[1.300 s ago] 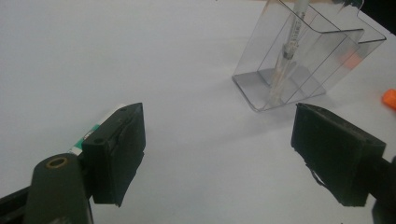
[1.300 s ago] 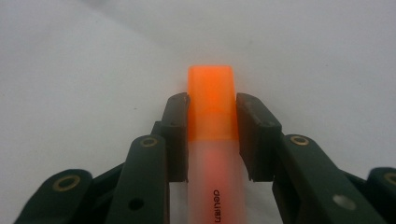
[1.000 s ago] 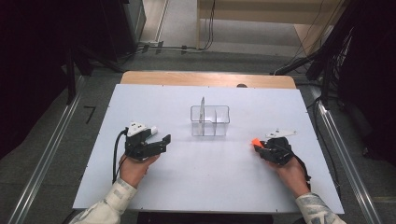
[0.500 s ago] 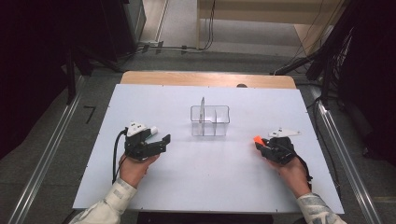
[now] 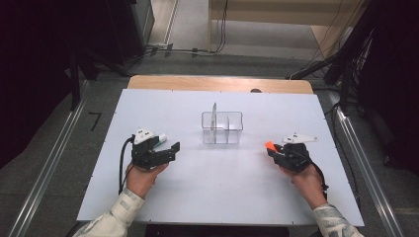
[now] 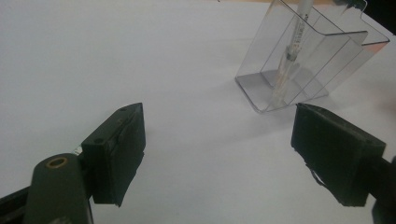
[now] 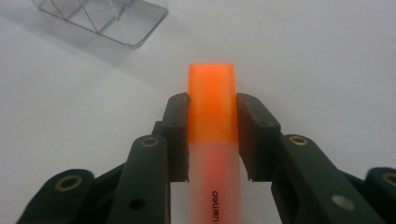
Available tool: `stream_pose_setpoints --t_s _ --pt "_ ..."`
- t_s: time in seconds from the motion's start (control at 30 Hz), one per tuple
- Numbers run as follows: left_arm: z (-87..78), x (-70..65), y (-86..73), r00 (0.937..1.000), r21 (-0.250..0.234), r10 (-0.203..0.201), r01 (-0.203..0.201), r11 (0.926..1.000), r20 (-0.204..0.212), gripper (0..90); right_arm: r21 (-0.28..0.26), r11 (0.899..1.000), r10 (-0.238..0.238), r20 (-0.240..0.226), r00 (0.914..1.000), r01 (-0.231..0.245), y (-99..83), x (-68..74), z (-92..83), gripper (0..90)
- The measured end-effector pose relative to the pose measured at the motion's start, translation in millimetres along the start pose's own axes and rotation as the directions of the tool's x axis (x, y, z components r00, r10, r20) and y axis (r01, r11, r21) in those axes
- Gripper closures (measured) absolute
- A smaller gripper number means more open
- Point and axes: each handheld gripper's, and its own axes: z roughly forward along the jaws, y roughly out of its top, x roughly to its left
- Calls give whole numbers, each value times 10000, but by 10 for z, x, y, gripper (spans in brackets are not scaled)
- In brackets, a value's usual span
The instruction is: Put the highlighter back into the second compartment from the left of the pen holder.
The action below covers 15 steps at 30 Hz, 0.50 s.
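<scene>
Right gripper (image 7: 212, 135): jaws clamped on the orange highlighter (image 7: 212, 140), one pad on each side, at the join between the orange cap and the frosted barrel. The cap points away from my hand, toward the clear organiser (image 5: 222, 127). In the high view the right gripper (image 5: 276, 150) sits near the right edge of the white table (image 5: 197, 197), with the orange tip (image 5: 270, 145) just off or on the surface; I cannot tell which.

Left gripper (image 6: 219, 154): jaws wide apart, holding nothing. In the high view it rests on the near left of the table (image 5: 170, 150), aimed at the organiser. A white pen (image 6: 292, 51) stands tilted in one of the organiser's compartments.

Judgement: the work in hand is carrying the highlighter to the organiser and dropping it into a compartment.

Risks from here:
- The grip sits far forward on the marker. The long barrel behind the pads could swing down when I tip it upright, and it may pivot in the jaws.
- The pads straddle the cap seam; the squeeze could loosen the cap.
- The organiser looks light and nothing holds it. A knock on its rim would slide or tip it, pen included.
- The divider walls are clear, so misjudging the compartment is easy.
</scene>
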Motion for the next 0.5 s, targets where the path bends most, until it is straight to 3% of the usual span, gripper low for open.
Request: stream_pose_setpoints --t_s 0.5 --pt "-8 10 2 10000 -33 -42 42 10000 -24 182 -527 9986 -94 -276 9996 79 167 84 -31 649"
